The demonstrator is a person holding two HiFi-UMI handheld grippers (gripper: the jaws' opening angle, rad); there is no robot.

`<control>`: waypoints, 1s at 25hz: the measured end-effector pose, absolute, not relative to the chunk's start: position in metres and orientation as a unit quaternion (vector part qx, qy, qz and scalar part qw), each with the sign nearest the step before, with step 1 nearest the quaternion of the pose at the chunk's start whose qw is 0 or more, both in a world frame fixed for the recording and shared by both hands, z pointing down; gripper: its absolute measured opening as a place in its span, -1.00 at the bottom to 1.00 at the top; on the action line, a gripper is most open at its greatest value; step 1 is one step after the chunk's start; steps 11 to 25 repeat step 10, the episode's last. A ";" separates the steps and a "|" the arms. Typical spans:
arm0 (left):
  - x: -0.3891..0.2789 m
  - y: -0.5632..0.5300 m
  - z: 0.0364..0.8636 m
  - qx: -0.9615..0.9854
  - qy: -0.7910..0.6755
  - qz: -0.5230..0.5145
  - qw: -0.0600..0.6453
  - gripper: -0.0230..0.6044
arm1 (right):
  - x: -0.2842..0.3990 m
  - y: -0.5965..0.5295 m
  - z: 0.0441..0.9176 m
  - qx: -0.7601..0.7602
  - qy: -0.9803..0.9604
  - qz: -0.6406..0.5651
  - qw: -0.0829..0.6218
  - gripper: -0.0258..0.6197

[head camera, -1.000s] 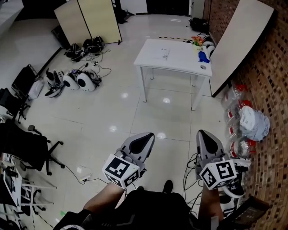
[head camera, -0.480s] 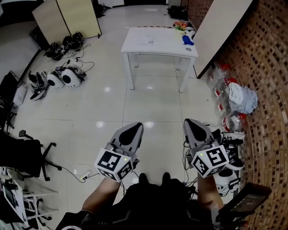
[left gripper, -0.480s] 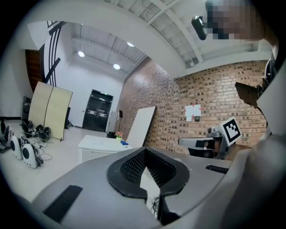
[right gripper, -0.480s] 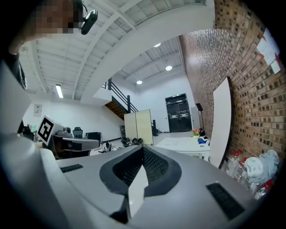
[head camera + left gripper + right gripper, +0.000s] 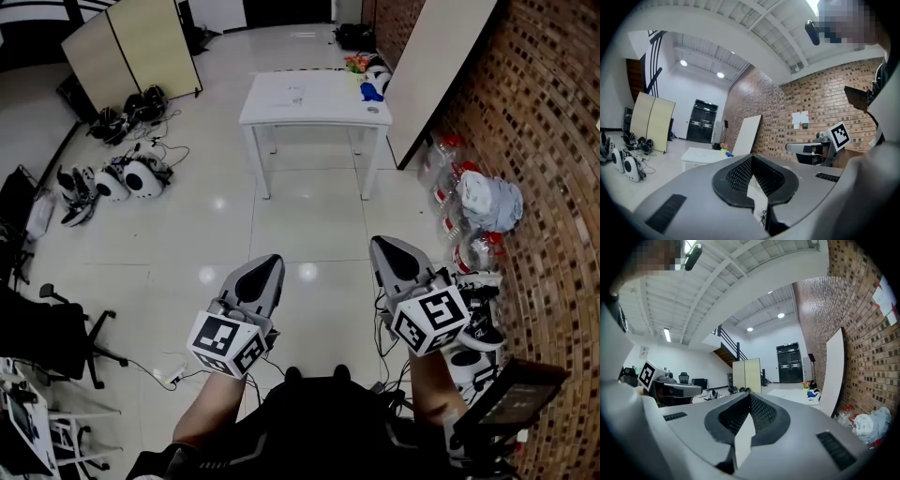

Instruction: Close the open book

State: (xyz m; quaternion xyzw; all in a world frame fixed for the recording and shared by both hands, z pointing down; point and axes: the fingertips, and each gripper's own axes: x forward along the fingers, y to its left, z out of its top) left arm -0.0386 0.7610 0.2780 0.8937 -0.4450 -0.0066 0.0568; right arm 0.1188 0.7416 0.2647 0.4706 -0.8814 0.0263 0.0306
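Far ahead stands a white table (image 5: pixel 328 111), and a flat white open book (image 5: pixel 292 94) lies on its top, too small to make out in detail. My left gripper (image 5: pixel 268 262) and right gripper (image 5: pixel 382 245) are held side by side low in the head view, pointing level toward the table and well short of it. Both are shut with nothing between the jaws. In the left gripper view the left gripper (image 5: pixel 752 157) points at the table (image 5: pixel 699 155); in the right gripper view the right gripper (image 5: pixel 750 395) does the same, with the table (image 5: pixel 793 394) to its right.
A blue object (image 5: pixel 371 91) lies at the table's right end. A white board (image 5: pixel 427 66) leans on the brick wall. Bags and bottles (image 5: pixel 483 211) line the right wall. Helmet-like gear and cables (image 5: pixel 127 175) lie on the floor to the left, near a folding screen (image 5: pixel 131 47) and an office chair (image 5: pixel 47 328).
Both grippers have been carried forward across the floor toward the table, still shut and side by side. The table now sits more centrally ahead in the head view.
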 end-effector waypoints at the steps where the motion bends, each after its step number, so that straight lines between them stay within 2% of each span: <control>1: -0.034 0.762 0.278 0.894 -0.444 -0.005 0.054 -0.92 | 0.122 0.742 0.265 0.470 -0.882 0.026 0.031 -0.92; 25: -0.019 0.774 0.279 0.901 -0.431 -0.003 0.057 -0.92 | 0.119 0.752 0.263 0.463 -0.885 0.024 0.027 -0.92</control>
